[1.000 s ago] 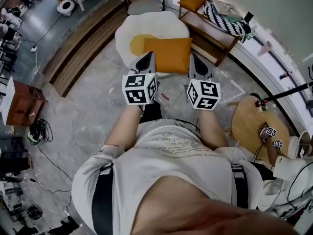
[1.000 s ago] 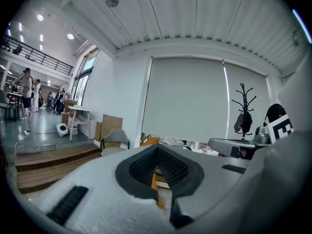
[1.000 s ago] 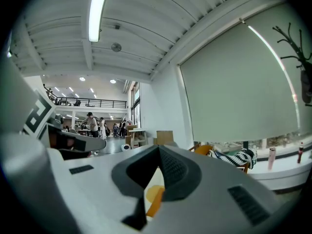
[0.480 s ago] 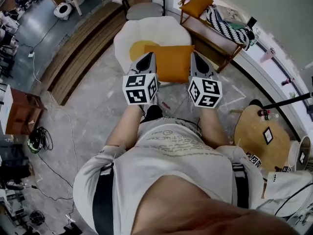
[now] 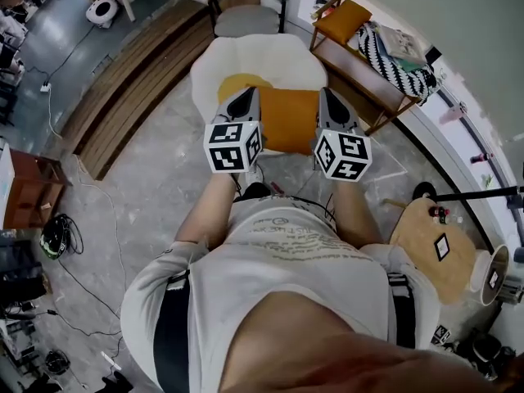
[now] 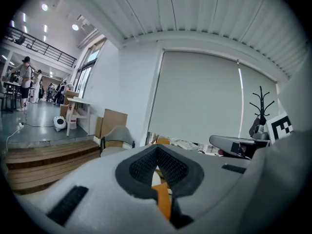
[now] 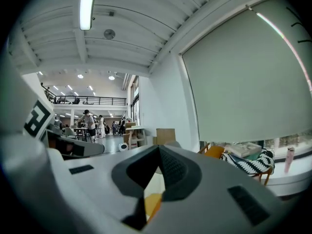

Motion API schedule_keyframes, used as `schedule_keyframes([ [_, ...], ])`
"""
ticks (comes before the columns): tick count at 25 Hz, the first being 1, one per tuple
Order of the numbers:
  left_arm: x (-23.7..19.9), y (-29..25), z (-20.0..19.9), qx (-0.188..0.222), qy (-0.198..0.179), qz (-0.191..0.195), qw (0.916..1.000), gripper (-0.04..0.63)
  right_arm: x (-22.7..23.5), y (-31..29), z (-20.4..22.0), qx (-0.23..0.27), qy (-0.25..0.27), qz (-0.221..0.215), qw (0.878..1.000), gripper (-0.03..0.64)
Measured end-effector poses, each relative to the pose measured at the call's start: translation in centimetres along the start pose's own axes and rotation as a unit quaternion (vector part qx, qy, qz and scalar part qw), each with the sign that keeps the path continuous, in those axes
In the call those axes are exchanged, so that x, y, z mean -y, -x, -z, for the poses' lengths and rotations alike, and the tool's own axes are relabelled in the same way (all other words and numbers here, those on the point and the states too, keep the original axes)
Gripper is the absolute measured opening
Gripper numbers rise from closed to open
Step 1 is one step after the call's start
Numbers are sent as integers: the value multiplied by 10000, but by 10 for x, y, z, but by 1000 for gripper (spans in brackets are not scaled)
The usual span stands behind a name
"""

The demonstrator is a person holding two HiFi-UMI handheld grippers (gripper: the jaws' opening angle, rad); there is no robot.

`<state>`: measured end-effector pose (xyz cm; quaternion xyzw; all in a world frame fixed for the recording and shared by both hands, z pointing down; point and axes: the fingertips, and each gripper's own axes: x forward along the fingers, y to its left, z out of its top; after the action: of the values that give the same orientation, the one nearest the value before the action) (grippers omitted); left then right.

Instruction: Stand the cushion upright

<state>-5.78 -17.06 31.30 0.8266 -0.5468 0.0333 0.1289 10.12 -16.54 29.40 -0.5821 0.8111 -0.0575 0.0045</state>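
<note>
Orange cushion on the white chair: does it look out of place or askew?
Yes. The orange cushion lies flat on the seat of the white chair, toward its front, not propped against the backrest. Nothing looks spilled or damaged.

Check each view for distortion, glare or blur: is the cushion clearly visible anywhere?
Head view: heavy fisheye curvature but sharp and evenly lit; the cushion shows clearly between the left gripper and right gripper. Left gripper view: dark round vignette, near gripper body soft, cushion only an orange sliver past the jaws. Right gripper view: ceiling lamp glares, same vignette.
</note>
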Motion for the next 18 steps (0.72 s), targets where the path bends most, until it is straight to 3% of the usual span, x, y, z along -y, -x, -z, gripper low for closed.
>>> schedule_keyframes([
  [8,-60,-61,-22,-185,98,122,9997,20,-23,-89,-1,-302,-69,-423,9986,28],
  [18,-115,-137,-29,-369,302,351,9982,21,-8,-176,5,-539,68,-56,9985,28],
])
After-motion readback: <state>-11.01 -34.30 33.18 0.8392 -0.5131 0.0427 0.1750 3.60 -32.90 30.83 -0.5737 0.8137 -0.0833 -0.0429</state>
